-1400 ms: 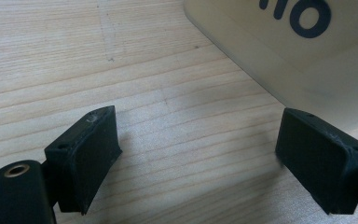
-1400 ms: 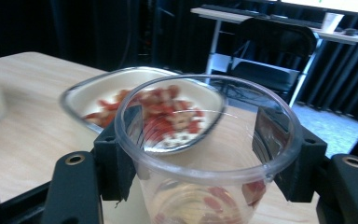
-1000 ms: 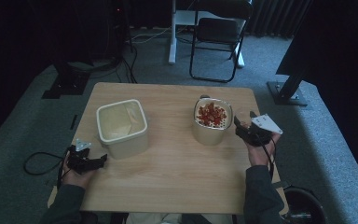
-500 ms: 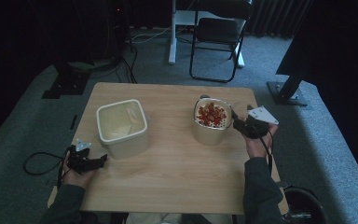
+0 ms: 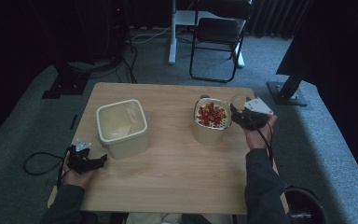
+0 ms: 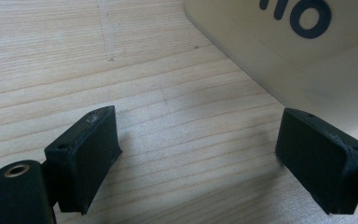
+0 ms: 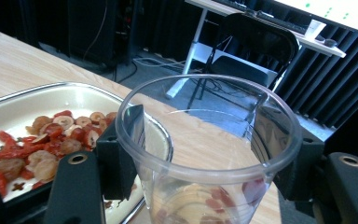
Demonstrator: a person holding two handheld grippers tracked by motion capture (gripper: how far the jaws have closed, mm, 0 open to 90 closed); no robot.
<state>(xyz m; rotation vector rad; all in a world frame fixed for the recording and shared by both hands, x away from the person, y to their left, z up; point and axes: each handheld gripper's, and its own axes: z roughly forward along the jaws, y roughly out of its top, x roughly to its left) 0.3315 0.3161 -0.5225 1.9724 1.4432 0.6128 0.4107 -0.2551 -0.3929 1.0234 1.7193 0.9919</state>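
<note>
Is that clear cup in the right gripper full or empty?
Nearly empty. In the right gripper view the clear cup stands upright between the jaws, with just a few red pieces at its bottom and bare walls above.

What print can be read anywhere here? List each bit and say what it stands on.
"no": dark letters, seen upside down and cut off by the frame's top edge, on the side wall of the cream container, in the left gripper view.
Green marks on the screen behind the chair: too small to read.
The clear plastic cup and the container of red dried fruit show no lettering.
</note>
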